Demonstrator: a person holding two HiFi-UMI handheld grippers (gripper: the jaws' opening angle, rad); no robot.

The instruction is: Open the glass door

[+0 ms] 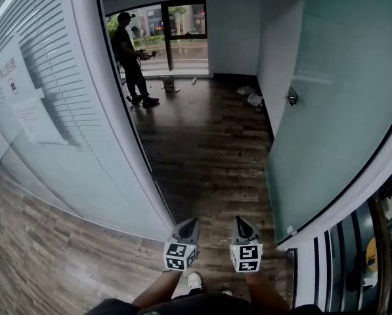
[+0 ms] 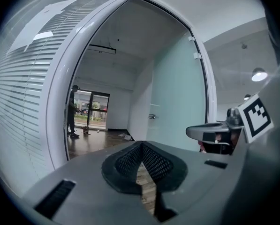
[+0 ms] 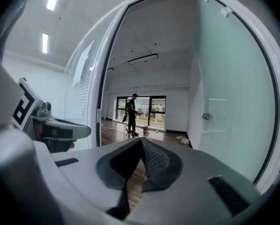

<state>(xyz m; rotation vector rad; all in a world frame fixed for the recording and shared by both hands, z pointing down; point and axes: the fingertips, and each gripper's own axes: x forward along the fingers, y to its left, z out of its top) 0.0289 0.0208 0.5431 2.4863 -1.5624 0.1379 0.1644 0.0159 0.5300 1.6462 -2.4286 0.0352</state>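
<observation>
The frosted glass door [image 1: 333,110] stands swung open on the right, with its small metal handle [image 1: 291,97] facing the room beyond. Low in the head view, my left gripper [image 1: 189,220] and right gripper [image 1: 238,218] are side by side in the open doorway, pointing through it. Both are shut and hold nothing. In the left gripper view the left gripper [image 2: 142,144] has its pads meeting at the tip, and the door [image 2: 177,93] lies ahead to the right. The right gripper [image 3: 141,139] looks the same in its own view, well short of the handle [image 3: 205,116].
A glass wall with blinds [image 1: 44,97] and a dark door frame [image 1: 127,123] border the doorway on the left. A person [image 1: 131,58] stands at the far window beside a small bucket [image 1: 168,83]. Litter [image 1: 253,98] lies by the right wall. Wooden floor runs ahead.
</observation>
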